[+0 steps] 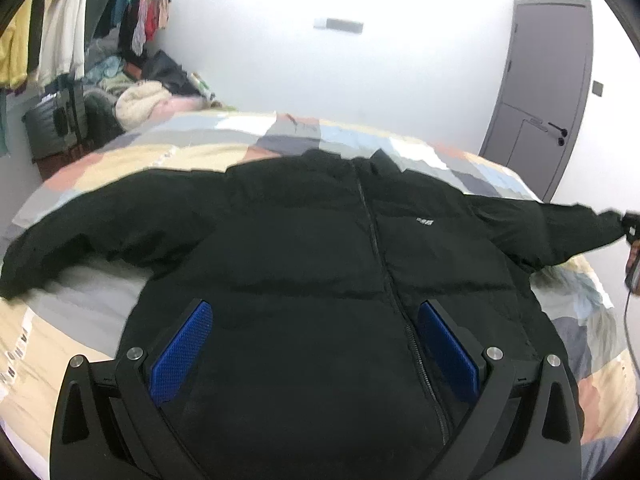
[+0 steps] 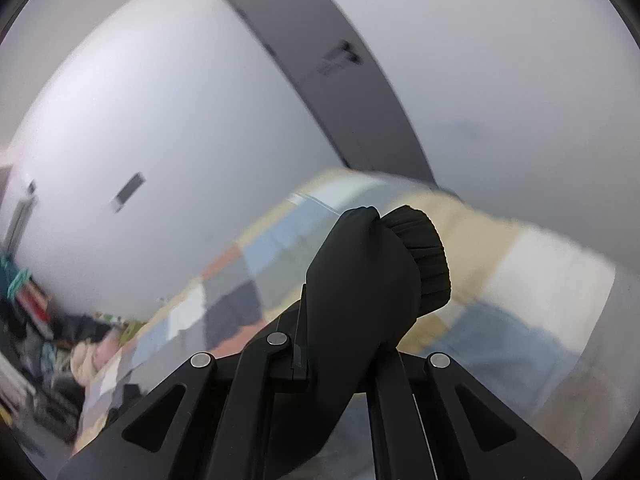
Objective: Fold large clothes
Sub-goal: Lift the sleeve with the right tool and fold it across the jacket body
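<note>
A black puffer jacket lies front up on the patchwork bed, zip closed, both sleeves spread out. My left gripper hovers open over the jacket's lower front, its blue pads wide apart with nothing clamped. At the far right of the left wrist view the right sleeve stretches off the bed, lifted at its end by my right gripper. In the right wrist view my right gripper is shut on that sleeve end, the ribbed cuff bunched just beyond the fingers.
A grey door stands behind the bed's right corner. A clothes rack with hanging garments and a pile of clothes crowd the far left. White wall runs behind the bed.
</note>
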Demonstrator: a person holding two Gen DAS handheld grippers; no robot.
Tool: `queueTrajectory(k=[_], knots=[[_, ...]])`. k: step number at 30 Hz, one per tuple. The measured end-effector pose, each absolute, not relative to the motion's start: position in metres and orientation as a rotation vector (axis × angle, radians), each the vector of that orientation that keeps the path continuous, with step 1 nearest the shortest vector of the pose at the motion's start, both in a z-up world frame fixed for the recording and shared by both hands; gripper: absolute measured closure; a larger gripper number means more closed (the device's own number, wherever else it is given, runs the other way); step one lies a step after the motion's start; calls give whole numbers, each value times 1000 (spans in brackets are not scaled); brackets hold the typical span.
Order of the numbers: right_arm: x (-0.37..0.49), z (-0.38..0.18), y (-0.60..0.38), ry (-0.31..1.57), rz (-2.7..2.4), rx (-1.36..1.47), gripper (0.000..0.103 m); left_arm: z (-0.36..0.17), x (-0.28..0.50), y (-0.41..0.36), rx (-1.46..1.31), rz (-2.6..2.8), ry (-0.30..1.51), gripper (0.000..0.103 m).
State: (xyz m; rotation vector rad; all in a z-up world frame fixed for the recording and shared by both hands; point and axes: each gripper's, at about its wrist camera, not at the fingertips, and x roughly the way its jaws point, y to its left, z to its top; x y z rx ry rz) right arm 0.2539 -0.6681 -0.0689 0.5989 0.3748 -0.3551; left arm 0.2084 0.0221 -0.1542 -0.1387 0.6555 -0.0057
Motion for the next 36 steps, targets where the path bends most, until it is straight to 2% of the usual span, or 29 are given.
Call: queueTrajectory(k=[7,16,25,36], knots=[[254,32,-589,312,-290,444,102,-139,184,27,-100,-29,602,0],[268,107,-467,289,-178,269,101,-127,160,45,-75,-7,541,0],[293,123,-333,294,21,111,100,-124,156,62,-107,-6,522,0],[322,85,-180,388,292,15,97,-126,153,83,-102,0,506,0]])
